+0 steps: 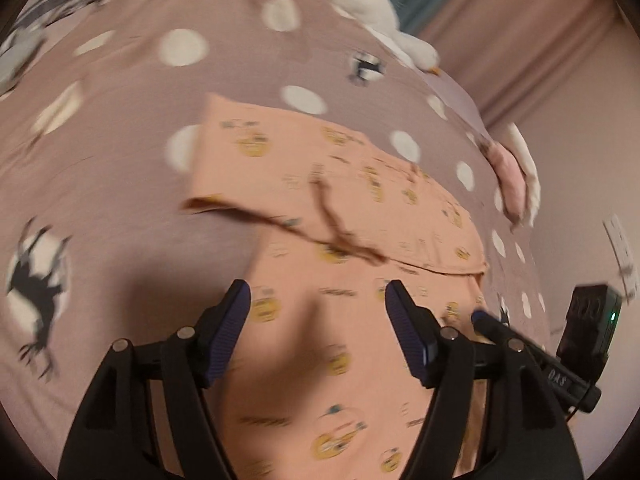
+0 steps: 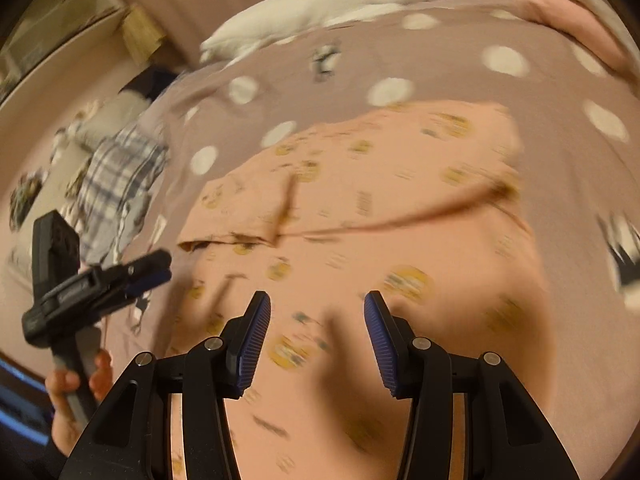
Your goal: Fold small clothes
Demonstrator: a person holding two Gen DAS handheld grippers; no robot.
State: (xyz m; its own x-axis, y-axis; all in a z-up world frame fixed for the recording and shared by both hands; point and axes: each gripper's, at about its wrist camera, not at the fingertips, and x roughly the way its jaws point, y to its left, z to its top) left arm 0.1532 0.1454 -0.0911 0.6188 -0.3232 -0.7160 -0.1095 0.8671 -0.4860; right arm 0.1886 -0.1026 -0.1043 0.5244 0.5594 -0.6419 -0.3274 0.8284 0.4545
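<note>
Peach garment (image 1: 360,208) lies spread beneath both hand-held grippers, left (image 1: 318,304) and right (image 2: 316,312), both open, empty.

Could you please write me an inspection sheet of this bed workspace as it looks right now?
Surface: mauve polka-dot bedspread, smooth.
Job's things: peach printed garment spread out, one part folded over.
Clutter: white goose plush; plaid cloth; pink cloth at the edge.
Grippers: left gripper and right gripper, both with jaws open and empty above the garment.
Cables: nothing seen.
Surroundings: pinkish curtain; blurred.
</note>
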